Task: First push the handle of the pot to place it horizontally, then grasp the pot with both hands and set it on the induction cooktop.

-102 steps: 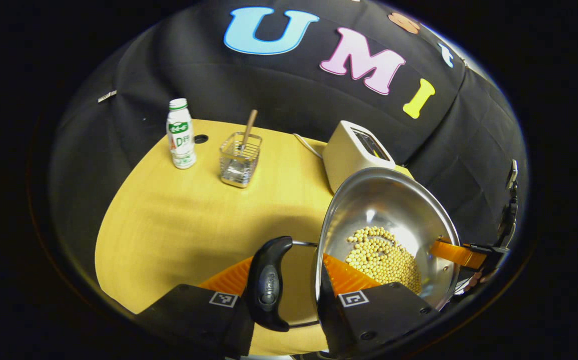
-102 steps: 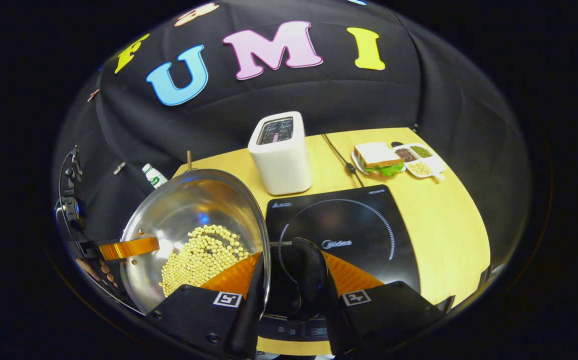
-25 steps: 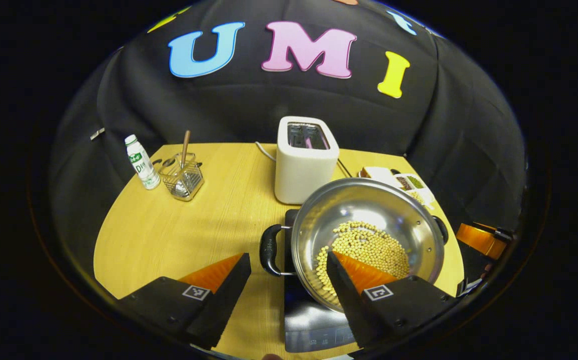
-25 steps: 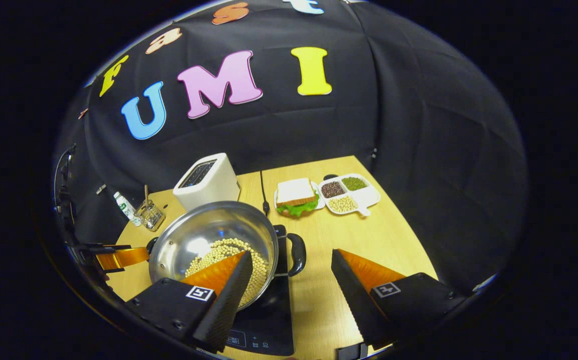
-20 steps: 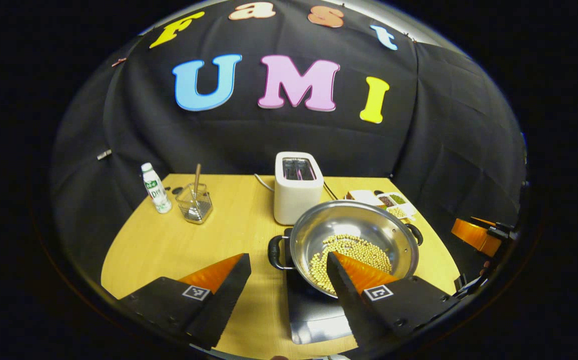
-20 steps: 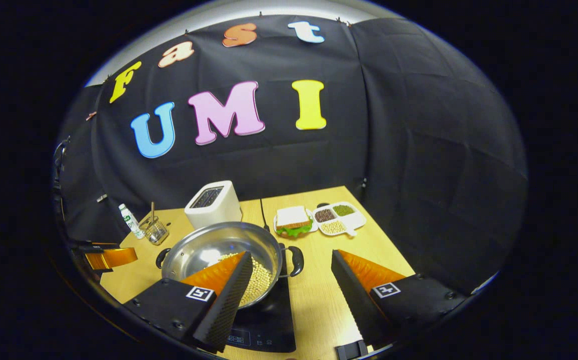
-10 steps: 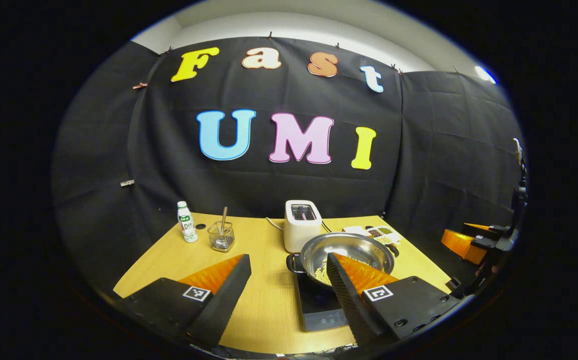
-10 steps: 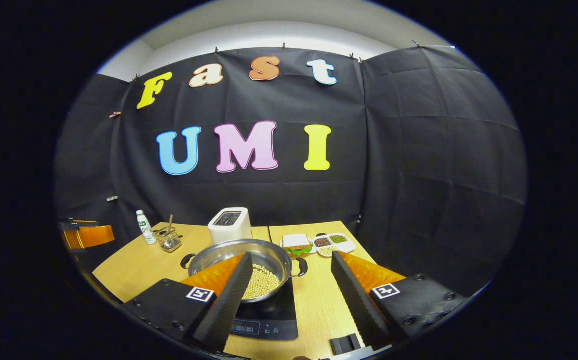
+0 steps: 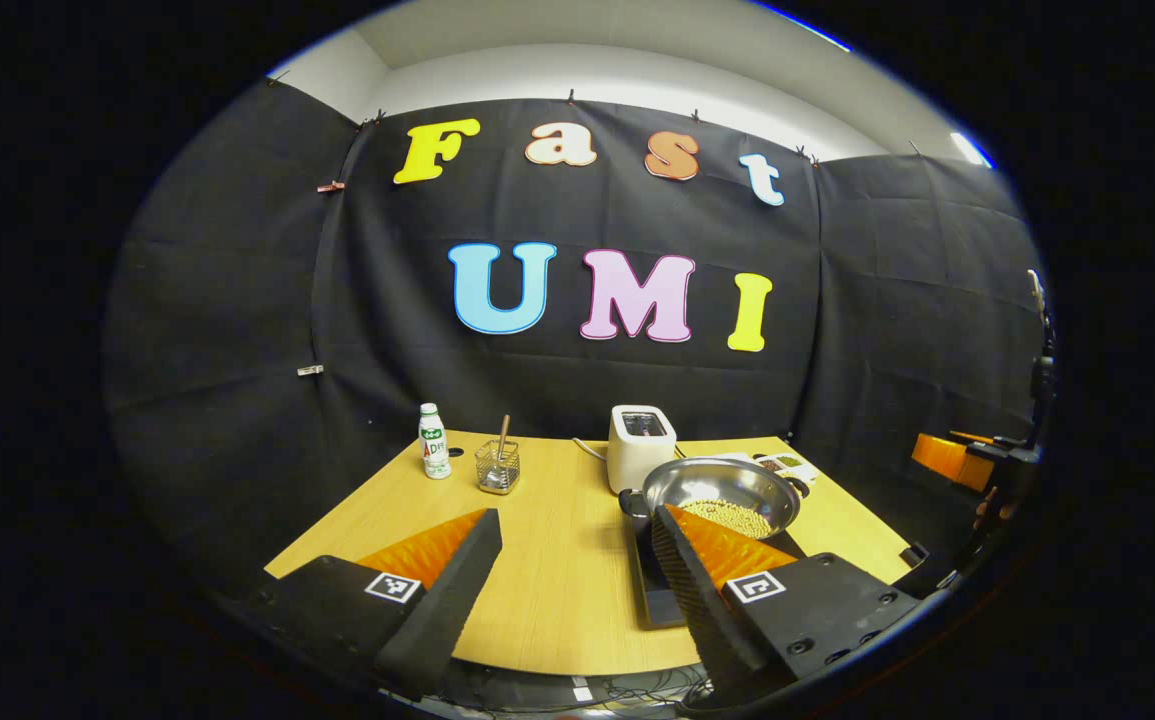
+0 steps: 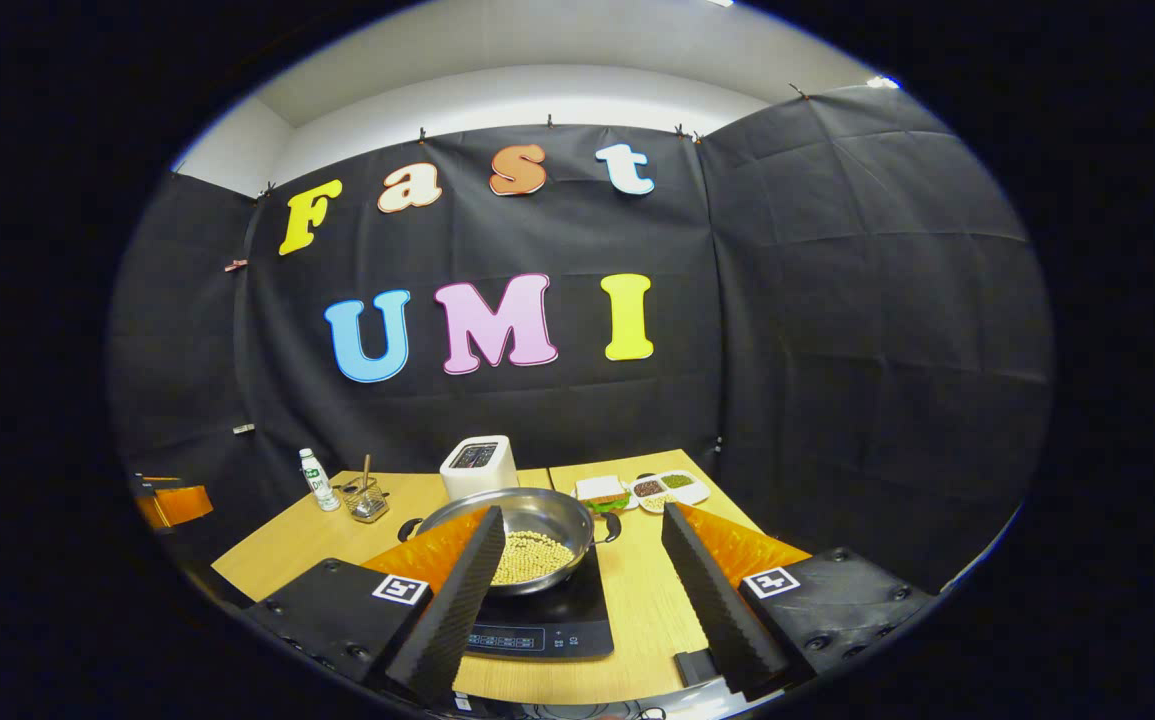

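The pot (image 10: 527,530) is seen standing on the induction cooktop (image 10: 557,610), near the middle of the desk (image 10: 277,545), with yellow beans (image 10: 529,555) inside it and its two side handles lying level.

In the right gripper view, the right gripper (image 10: 577,560) is held back from the desk with its jaws wide apart, and nothing is held between them. The pot is found at about 11 o'clock from the gap, partly behind one finger (image 10: 457,590), and it is not touched.

In the left gripper view, the left gripper (image 9: 577,560) is also held with the jaws wide apart and nothing is gripped. The pot (image 9: 722,490) is seen at about 1 o'clock, well apart from the jaws.

Behind the pot a toaster (image 10: 478,462) is placed, and at 10 o'clock a bottle (image 10: 317,480) is seen.
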Available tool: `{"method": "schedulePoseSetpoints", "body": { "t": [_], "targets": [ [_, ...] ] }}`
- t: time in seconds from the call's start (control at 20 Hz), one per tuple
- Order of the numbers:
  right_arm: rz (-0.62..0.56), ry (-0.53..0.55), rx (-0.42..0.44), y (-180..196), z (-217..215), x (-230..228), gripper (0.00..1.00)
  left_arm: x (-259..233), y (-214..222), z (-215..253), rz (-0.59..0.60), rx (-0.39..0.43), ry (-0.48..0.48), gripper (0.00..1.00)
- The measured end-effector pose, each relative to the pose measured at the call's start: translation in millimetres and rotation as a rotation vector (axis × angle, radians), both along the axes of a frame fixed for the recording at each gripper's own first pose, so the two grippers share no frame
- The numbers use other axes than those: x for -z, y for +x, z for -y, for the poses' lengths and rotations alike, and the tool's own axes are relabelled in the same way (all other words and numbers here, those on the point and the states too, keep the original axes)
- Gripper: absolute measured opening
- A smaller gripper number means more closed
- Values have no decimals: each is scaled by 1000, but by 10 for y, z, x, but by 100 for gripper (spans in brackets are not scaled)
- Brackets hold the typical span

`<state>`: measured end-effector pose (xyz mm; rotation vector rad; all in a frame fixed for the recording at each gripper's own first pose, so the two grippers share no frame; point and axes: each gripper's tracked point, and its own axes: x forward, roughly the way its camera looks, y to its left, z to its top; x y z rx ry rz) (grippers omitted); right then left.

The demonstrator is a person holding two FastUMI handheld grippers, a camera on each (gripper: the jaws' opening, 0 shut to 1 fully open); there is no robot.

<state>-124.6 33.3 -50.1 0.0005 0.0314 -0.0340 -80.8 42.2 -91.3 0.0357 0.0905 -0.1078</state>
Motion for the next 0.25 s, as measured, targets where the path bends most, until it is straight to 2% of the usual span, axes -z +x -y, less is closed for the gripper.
{"method": "schedulePoseSetpoints", "body": {
  "t": [0.25],
  "targets": [
    [-1,-4,-9,17,-54,-51,98,-37,-110,12,12,-23,-33,95]
  ]
}}
